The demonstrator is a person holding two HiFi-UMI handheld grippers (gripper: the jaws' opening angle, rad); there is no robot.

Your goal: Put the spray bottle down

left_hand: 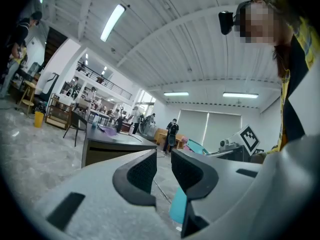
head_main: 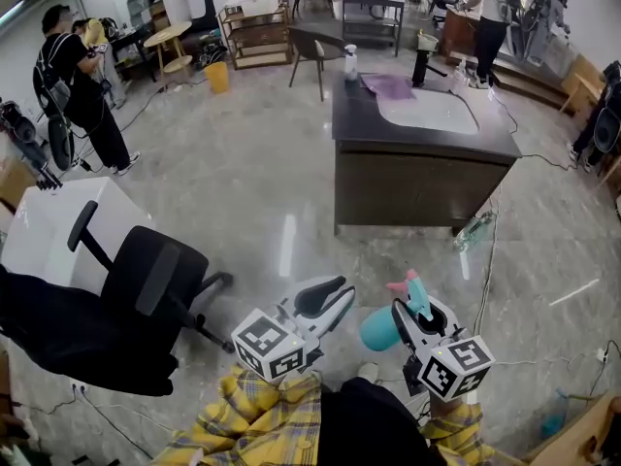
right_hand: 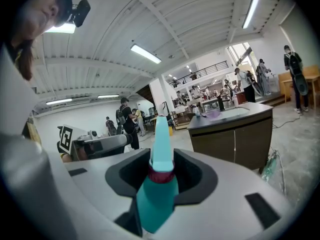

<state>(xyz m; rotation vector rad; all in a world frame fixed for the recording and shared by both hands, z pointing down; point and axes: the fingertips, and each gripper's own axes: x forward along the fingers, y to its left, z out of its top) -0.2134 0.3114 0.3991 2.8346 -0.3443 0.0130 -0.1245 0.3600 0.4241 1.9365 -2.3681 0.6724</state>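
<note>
Grip comes first here: the right gripper [head_main: 415,316] has its jaws closed on the neck of the teal plastic spray bottle [head_main: 378,328], and the right gripper view shows the dark pads pressed at either side of the bottle's dark red collar [right_hand: 161,175], with the teal head standing up past them and the rounded body hanging below. Holding it by the neck looks sensible, since that is the narrowest part and the wider body beneath cannot slip through. The bottle is in the air over the polished grey stone floor [head_main: 243,183], close in front of the person and resting on nothing. The dark cabinet counter [head_main: 354,115] with its white inset sink [head_main: 427,110] stands well apart ahead, with a purple cloth [head_main: 390,85] near the countertop's far edge. That countertop is the likely place to set the bottle down, so the putting-down seems not yet begun. The left gripper [head_main: 335,297] is empty. In its own view the jaws stand a narrow gap apart with only floor and the distant counter between them, and it seems simply parked out of the way. Both grippers are held low and near each other at the person's front, on yellow plaid sleeves [head_main: 252,416]. The left points roughly level and the right seems tipped slightly downward.
</note>
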